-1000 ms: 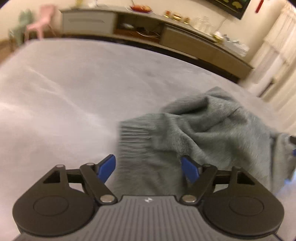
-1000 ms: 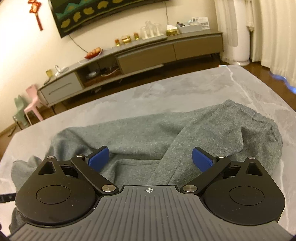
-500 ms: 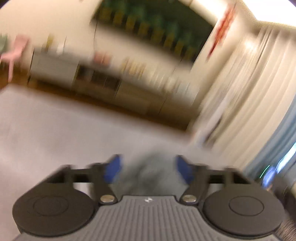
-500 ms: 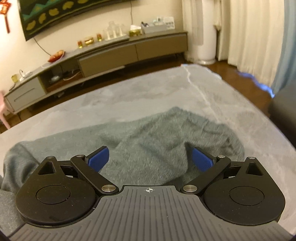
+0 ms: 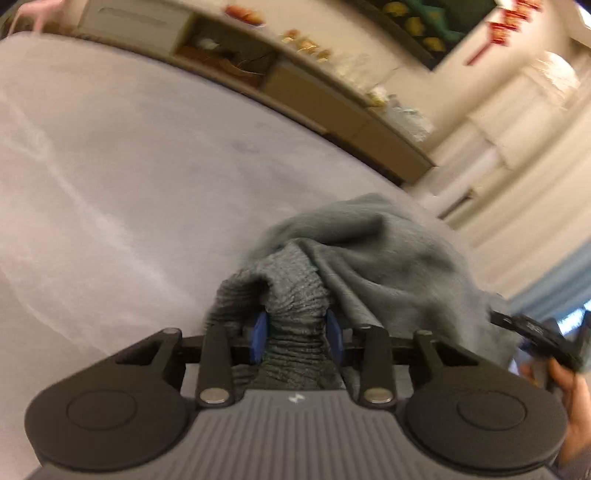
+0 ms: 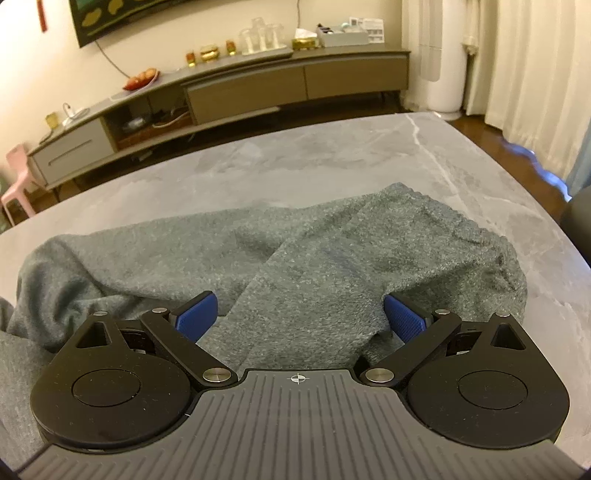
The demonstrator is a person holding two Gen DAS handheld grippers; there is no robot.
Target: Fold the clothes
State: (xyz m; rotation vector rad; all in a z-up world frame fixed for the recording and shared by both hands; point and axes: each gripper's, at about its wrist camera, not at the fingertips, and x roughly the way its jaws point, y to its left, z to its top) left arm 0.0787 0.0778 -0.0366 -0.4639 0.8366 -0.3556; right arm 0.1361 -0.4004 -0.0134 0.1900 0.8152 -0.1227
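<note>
Since a second ago: left hand-held gripper (image 5: 295,338) has gone from spread wide over the ribbed hem to closed on it, blue pads (image 5: 258,334) pressed into a bunched fold of the grey garment (image 5: 365,254). Right hand-held gripper (image 6: 300,314) unchanged, jaws still spread wide, gripping nothing, hovering low over the cloth.

Garment (image 6: 295,258) lies rumpled on the grey marbled desk (image 6: 332,158), toward its right end in the right wrist view, one flap folded diagonally across the rest. Ribbed edge rises into the left jaws; remainder heaped behind them.

Hidden or unclear: near part of the garment blocked by both gripper bodies. Left wrist view tilted and motion-blurred, so the sideboard (image 5: 332,92) items there are smears. At its right edge, a black device and part of a bare hand (image 5: 574,402), both cut off. Garment type cannot be told.

Writing: none legible. Small cross mark on each gripper body only. Sideboard (image 6: 295,77) carries glasses, small gold objects, a fruit dish and boxes whose labels are too small to read. Dark wall panel (image 6: 110,14) cut off at top.
</note>
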